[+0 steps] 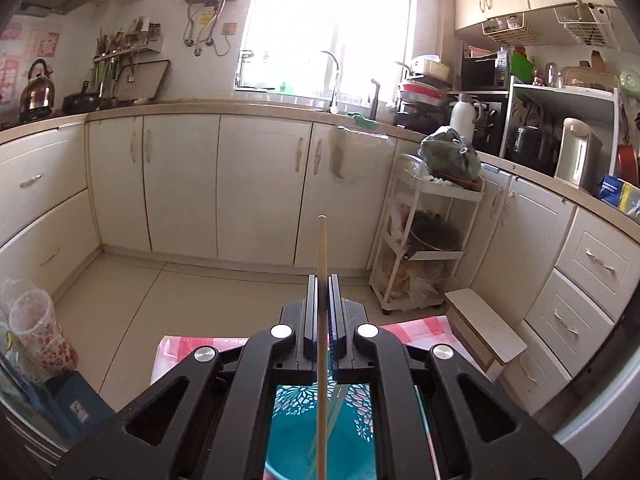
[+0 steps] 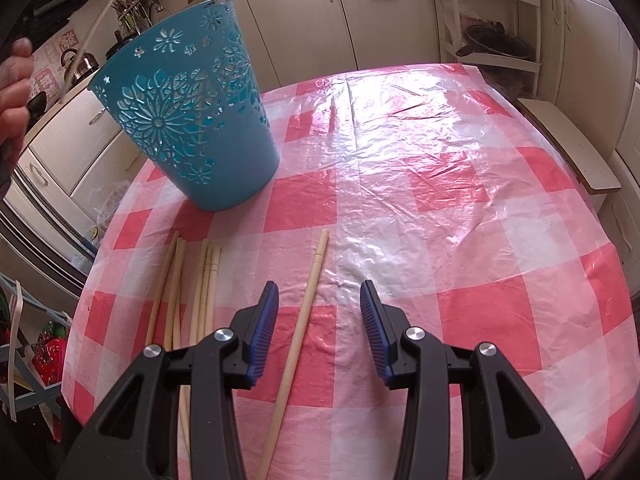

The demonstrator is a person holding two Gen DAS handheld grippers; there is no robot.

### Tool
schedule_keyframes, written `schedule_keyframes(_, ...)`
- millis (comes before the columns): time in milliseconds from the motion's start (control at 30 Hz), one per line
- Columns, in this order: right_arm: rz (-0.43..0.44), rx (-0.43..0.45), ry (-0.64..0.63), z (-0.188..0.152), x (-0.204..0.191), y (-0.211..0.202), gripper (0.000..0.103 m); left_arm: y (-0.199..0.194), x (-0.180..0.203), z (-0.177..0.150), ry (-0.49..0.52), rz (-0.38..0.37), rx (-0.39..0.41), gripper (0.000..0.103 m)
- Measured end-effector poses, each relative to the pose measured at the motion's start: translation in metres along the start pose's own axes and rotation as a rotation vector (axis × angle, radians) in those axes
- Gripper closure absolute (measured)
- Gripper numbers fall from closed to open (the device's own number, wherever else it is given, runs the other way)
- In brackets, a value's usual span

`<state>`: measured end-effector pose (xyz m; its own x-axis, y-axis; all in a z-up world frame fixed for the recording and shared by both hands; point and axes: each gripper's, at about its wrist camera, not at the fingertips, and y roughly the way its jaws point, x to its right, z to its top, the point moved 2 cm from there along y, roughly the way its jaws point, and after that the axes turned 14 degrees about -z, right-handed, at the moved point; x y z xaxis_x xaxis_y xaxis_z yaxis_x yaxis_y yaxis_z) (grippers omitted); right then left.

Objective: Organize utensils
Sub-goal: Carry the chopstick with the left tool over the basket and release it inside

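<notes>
1. While the left hand-held gripper (image 1: 322,280) is clamped tight on one chopstick (image 1: 321,248), that held chopstick runs straight between its pads and sticks out past the fingertips, above the blue basket (image 1: 320,420).
2. From the right wrist view, the blue basket (image 2: 188,108) stands upright on the bench (image 2: 440,200), which is covered in a pink-and-white checked plastic cloth.
3. A person's hand (image 2: 14,92) shows at the frame's edge, left of the basket, with a thin pale stick rising beside it.
4. Nearer the camera than the basket, a group of loose chopsticks (image 2: 192,292) lies flat on the bench, side by side.
5. A single chopstick (image 2: 304,320) lies apart from that group, on the side away from the basket's left edge.
6. The right hand-held gripper (image 2: 320,312) hovers over this single chopstick with its jaws partly open, one pad on either side, gripping nothing.
</notes>
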<state>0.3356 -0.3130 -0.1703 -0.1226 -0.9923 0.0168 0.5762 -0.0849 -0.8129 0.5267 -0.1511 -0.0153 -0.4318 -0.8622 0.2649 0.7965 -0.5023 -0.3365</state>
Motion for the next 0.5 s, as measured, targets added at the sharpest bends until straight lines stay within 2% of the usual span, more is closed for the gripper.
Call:
schedule_keyframes(200,0.004,-0.007,-0.006,0.001,-0.002,0.004,0.061,0.026,-0.010,-0.022,-0.031,0.044,-0.017,0.099)
schedule_keyframes(500,0.006,-0.007,-0.014,0.001,-0.007,0.005,0.061,0.008,-0.012,-0.001,-0.069,-0.002,0.055,0.099)
